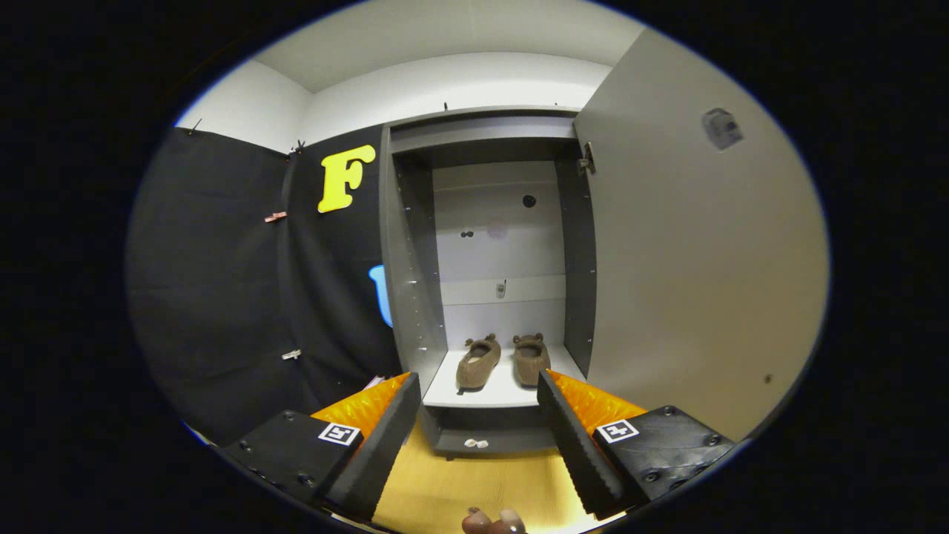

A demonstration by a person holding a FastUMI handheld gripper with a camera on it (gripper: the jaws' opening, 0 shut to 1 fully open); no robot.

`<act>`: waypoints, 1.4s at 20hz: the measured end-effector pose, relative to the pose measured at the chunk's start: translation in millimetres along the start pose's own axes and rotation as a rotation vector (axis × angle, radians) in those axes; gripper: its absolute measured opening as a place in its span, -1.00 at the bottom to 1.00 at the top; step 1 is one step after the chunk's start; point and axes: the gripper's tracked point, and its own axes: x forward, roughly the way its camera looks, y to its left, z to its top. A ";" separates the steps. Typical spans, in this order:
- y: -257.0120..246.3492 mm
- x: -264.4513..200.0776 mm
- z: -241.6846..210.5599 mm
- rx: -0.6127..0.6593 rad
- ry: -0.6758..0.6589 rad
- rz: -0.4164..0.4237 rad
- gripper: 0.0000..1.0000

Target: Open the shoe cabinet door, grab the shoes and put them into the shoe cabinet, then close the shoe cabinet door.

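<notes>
Brown shoes (501, 360) side by side beyond spread, empty gripper (478, 389)

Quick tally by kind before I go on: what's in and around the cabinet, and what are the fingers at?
Brown shoes: 2, left and right, side by side on the cabinet shelf
Cabinet door: 1, swung open
Gripper: 1, fingers spread apart, holding nothing, short of the shelf
Total: 4

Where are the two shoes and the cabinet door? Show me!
Left shoe (477, 363), gripper view, on its brown top.
Right shoe (531, 359), gripper view, on its brown top.
Cabinet door (697, 274), gripper view, on the middle of its open grey panel.
</notes>
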 end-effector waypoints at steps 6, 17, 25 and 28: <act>-50.8 -96.5 14.9 -0.048 -0.054 -0.039 0.99; -204.2 -155.9 30.6 -0.074 -0.090 -0.178 0.98; -249.5 -112.8 16.0 -0.036 -0.021 -0.126 0.97; -250.4 -99.5 9.8 -0.041 0.004 -0.097 0.97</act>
